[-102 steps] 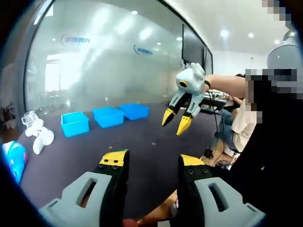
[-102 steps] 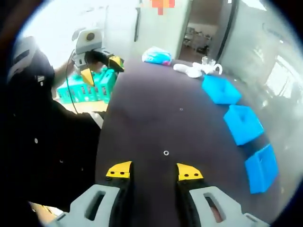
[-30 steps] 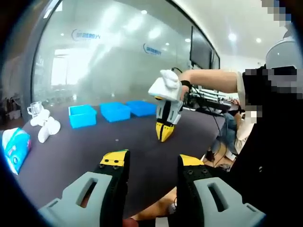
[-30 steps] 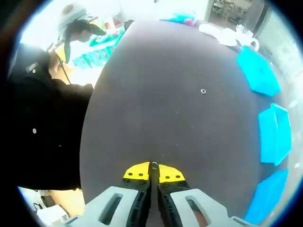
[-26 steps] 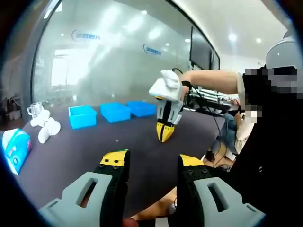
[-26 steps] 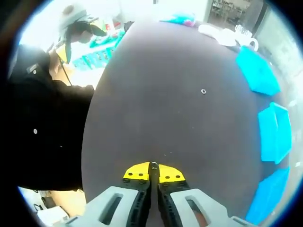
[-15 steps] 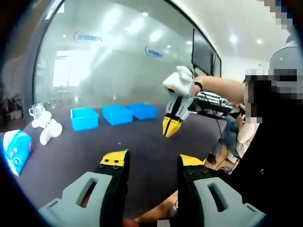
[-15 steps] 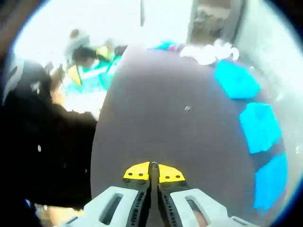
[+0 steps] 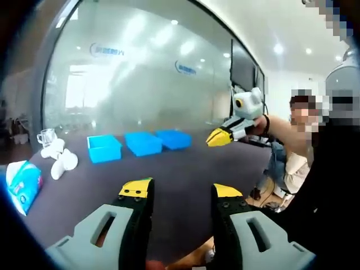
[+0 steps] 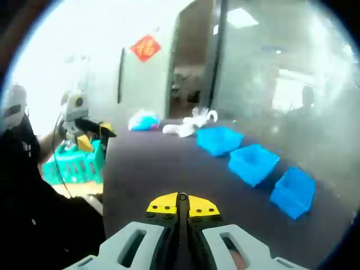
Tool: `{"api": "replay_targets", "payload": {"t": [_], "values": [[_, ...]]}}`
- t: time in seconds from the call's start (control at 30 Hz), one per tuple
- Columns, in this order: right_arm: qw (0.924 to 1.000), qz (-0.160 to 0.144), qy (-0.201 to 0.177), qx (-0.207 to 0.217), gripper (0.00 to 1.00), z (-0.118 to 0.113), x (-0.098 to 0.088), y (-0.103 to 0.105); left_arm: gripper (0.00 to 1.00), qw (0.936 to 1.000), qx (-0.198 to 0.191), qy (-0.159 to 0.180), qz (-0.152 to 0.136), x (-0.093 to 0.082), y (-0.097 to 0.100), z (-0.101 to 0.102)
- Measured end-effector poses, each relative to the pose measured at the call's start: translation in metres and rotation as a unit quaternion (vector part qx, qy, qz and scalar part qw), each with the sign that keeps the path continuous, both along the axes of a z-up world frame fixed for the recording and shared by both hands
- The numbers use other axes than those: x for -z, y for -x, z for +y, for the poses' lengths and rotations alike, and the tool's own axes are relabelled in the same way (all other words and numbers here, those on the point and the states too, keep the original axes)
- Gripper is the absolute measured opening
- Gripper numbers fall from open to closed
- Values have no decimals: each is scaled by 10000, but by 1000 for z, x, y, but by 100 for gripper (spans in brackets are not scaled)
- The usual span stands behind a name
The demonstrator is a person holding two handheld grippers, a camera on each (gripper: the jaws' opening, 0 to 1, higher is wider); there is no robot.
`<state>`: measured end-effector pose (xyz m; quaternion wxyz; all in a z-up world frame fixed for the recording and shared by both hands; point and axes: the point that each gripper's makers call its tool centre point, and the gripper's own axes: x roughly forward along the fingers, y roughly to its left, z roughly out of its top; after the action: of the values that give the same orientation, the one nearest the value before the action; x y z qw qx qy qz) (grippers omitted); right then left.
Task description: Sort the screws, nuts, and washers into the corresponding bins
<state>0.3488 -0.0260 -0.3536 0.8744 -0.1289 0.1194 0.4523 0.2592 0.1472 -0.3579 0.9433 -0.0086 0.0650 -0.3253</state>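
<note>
Fingers of the left gripper (image 9: pixel 179 194) are standing wide apart with nothing between them, hovering above the near edge of the dark desk (image 9: pixel 169 169). Going left to right in the left gripper view, a blue-and-white packet (image 9: pixel 23 185) is lying at the near left, white objects (image 9: pixel 59 160) and a clear glass cup (image 9: pixel 45 136) are sitting just beyond it, and three blue bins (image 9: pixel 143 143) are standing in a row along the far side in front of a frosted glass wall (image 9: pixel 140 73). Further right, the right gripper (image 9: pixel 216 136) is hanging in the air above the desk, held by a person's hand (image 9: pixel 260 125), its yellow fingers pressed together. In the right gripper view, those fingers (image 10: pixel 163 205) are closed on a small metal piece (image 10: pixel 182 197) poking out at their tips; whether it is a screw, nut or washer is too small to tell. The left gripper (image 10: pixel 93 135) is appearing at the left, and the three bins (image 10: pixel 253 163) are sitting at the right.
</note>
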Motion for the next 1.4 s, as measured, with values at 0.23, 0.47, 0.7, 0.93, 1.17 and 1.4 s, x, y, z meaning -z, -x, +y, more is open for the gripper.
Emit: {"api": "replay_targets", "payload": {"t": [0.23,0.47,0.7,0.93,1.17,1.4], "values": [[9855,-647,-1244,950,2,-19,-32,-8,38,9999,-58,-39,-80,-4,-1,2],[9736,-998,-1565,1331,2,-25,-53,-34,38,9999,-111,-46,-93,-6,-1,4],[9704,-882,-1650,1525,2,-15,-57,-82,38,9997,-148,-92,-158,-10,-3,5],[9710,-907,-1458,1665,2,1,-62,-142,38,9997,-144,-90,-181,-12,-3,5],[9708,-831,-1271,1858,2,19,-60,-199,38,9997,-149,-44,-180,-13,-4,5],[9698,-752,-1043,2070,2,36,-52,-232,38,9996,-192,-39,-180,-14,-2,8]]}}
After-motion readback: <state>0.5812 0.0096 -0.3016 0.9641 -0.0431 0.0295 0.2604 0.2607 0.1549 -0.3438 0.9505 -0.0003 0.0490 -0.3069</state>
